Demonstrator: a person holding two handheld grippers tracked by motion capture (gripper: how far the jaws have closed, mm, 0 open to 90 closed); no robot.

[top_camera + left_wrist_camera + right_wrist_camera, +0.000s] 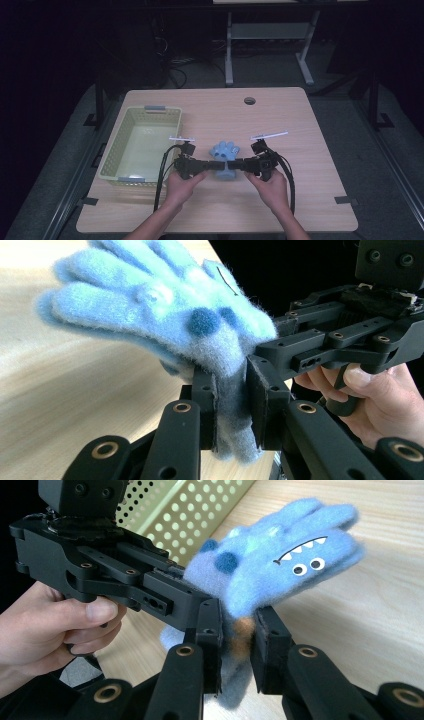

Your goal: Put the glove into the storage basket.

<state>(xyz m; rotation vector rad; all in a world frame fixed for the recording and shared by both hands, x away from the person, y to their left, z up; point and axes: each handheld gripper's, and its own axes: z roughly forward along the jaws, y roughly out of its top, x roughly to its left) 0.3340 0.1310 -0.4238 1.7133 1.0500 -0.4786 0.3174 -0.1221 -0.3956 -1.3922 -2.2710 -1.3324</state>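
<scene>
A fluffy light-blue glove [225, 151] with dark-blue dots and a monster face hangs between both grippers over the middle of the wooden table [300, 125]. My left gripper [216, 165] is shut on the glove's cuff from the left, and my right gripper [236, 165] is shut on the same cuff from the right. In the left gripper view the glove [150, 305] spreads its fingers up and left, with my left gripper [231, 405] pinching the cuff. In the right gripper view the glove [280, 555] shows its eyes and teeth above my right gripper [237, 645].
A pale yellow-green perforated basket [115, 145] stands on the left part of the table, close to my left hand; its wall [190, 515] is behind the left gripper. A round cable hole [249, 100] sits near the far edge. Table legs and cables lie beyond.
</scene>
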